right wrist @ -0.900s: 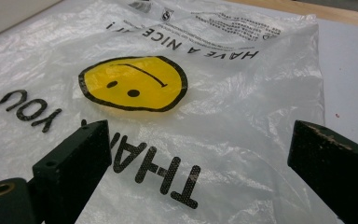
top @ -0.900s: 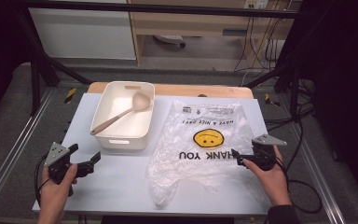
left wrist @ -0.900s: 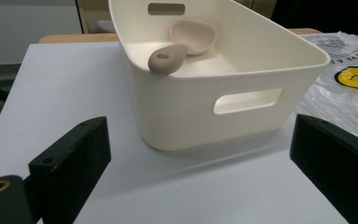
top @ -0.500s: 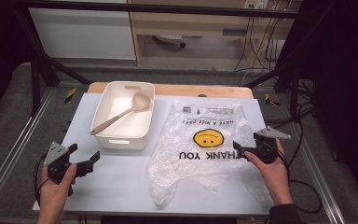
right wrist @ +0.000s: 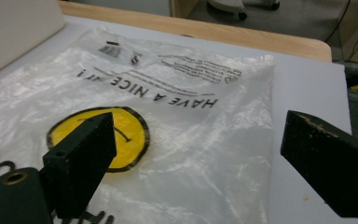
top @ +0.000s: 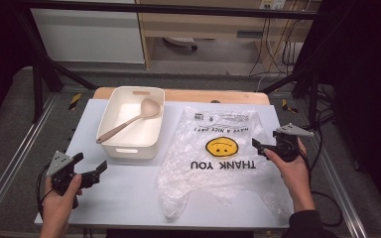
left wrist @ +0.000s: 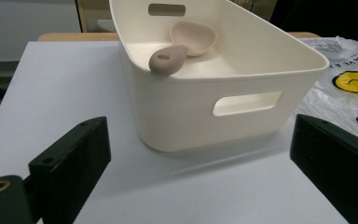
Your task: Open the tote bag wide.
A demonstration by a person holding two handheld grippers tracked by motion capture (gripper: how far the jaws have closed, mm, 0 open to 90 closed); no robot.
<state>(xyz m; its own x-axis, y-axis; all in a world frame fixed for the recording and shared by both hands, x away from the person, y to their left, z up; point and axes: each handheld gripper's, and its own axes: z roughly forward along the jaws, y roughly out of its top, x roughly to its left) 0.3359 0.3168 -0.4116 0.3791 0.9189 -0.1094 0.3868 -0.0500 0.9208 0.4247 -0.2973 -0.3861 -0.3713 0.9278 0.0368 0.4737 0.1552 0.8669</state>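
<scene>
High view – left gripper (top: 93, 173): jaws spread, nothing between them, held over bare table (top: 129, 198) short of the bin (top: 129, 144).
High view – right gripper (top: 260, 147): jaws look parted at the bag's right side, above the plastic; from this height it is hard to say whether a tip touches the film.
High view – bag (top: 218, 163): flat and crumpled on the table, smiley and lettering upward, just right of the bin, mouth apparently toward the near edge.
High view – ladle (top: 129, 121): in the bin, bowl at the far end, handle leaning on the near-left rim.

Left gripper view – jaws: wide apart, empty; the bin (left wrist: 205, 98) stands ahead between them, well clear of both.
Left gripper view – ladle (left wrist: 177, 51): handle tip over the rim, bowl on the bin floor.

Right gripper view – jaws: wide apart, hovering low over the bag (right wrist: 177, 140) – no plastic pinched.

Progress: my reading is that nothing is done yet – the bag is unopened and unlifted, the ladle untouched.
Left to do: likely grip the bag, open it, then bring the ladle across.
</scene>
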